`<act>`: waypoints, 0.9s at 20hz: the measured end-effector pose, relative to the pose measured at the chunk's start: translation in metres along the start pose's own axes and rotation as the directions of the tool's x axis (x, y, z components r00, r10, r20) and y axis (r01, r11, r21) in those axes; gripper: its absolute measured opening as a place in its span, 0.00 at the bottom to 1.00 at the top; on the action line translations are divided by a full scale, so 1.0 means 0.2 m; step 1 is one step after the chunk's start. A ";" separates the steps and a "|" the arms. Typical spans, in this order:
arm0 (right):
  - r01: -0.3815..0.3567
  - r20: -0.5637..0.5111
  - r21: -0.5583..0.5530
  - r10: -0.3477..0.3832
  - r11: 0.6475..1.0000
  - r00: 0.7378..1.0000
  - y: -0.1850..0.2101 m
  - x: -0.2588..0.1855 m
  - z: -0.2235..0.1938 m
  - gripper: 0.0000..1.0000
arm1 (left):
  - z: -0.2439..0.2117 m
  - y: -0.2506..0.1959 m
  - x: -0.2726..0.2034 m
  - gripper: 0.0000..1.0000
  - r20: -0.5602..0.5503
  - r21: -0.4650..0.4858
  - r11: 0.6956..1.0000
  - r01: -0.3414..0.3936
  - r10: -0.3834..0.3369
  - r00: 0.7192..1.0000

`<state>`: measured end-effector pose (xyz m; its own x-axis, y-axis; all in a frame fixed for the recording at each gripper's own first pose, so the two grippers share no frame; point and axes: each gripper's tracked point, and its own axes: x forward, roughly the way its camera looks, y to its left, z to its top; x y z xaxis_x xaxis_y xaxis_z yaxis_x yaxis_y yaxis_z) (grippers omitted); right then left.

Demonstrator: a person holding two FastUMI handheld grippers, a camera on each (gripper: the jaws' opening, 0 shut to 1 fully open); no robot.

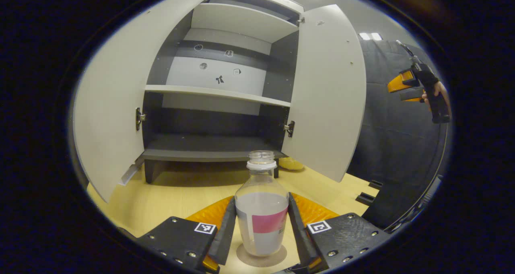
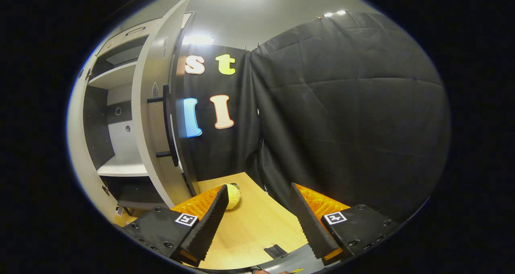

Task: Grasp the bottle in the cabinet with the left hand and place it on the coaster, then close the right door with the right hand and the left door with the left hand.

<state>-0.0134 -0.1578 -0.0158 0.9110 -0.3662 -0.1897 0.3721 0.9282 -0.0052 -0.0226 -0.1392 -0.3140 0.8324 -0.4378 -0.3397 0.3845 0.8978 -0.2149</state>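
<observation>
Item: bottle point(image 1: 261, 209), clear plastic, capped, partly filled with clear liquid, pink-and-white label band. Upright on the round coaster point(image 1: 260, 257), on the wooden bench point(image 1: 181, 189) in front of the open cabinet point(image 1: 217, 105).

Handling, by judgement: light to moderate weight, thin walls that give under pressure, smooth and somewhat slippery, top-heavy if nudged. Best held at the labelled mid-body, below the shoulder.

Position: between the fingers of the left tongs point(image 1: 261, 225), which flank the body closely on both sides; whether they press it, I cannot tell.

Right tongs point(image 2: 257, 215): spread wide, empty, near the right door point(image 2: 155, 117) edge-on with its bar handle point(image 2: 167, 125).
</observation>
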 end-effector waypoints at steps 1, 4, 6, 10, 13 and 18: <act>0.000 -0.006 0.002 0.000 1.000 1.000 0.00 0.00 -0.01 0.98 | -0.03 0.00 0.01 0.67 -0.003 0.000 1.000 -0.005 0.005 1.000; 0.004 -0.022 0.004 -0.004 1.000 1.000 0.00 -0.02 -0.04 0.92 | -0.10 0.00 0.01 0.67 -0.029 -0.001 1.000 -0.023 0.023 0.999; 0.009 -0.033 -0.001 -0.009 1.000 0.999 -0.01 -0.03 -0.06 0.92 | -0.13 -0.01 0.01 0.60 -0.031 0.003 0.999 -0.032 0.032 0.999; 0.017 -0.051 -0.004 -0.017 1.000 0.999 -0.02 -0.07 -0.08 0.92 | -0.18 -0.03 -0.03 0.69 -0.040 0.022 0.999 -0.033 0.033 0.999; 0.023 -0.073 0.004 -0.023 1.000 0.997 -0.02 -0.08 -0.12 0.98 | -0.22 -0.04 -0.08 0.70 -0.069 0.009 0.999 -0.039 0.039 0.997; -0.003 -0.100 0.034 0.006 0.999 0.995 0.03 -0.02 -0.14 0.98 | -0.22 -0.03 -0.09 0.88 -0.102 0.029 0.998 -0.062 0.064 0.993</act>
<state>-0.0188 -0.1493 -0.0420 0.8907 -0.3523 -0.2873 0.3756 0.9263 0.0286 -0.0579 -0.1381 -0.3466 0.8101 -0.3818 -0.4449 0.3439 0.9241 -0.1667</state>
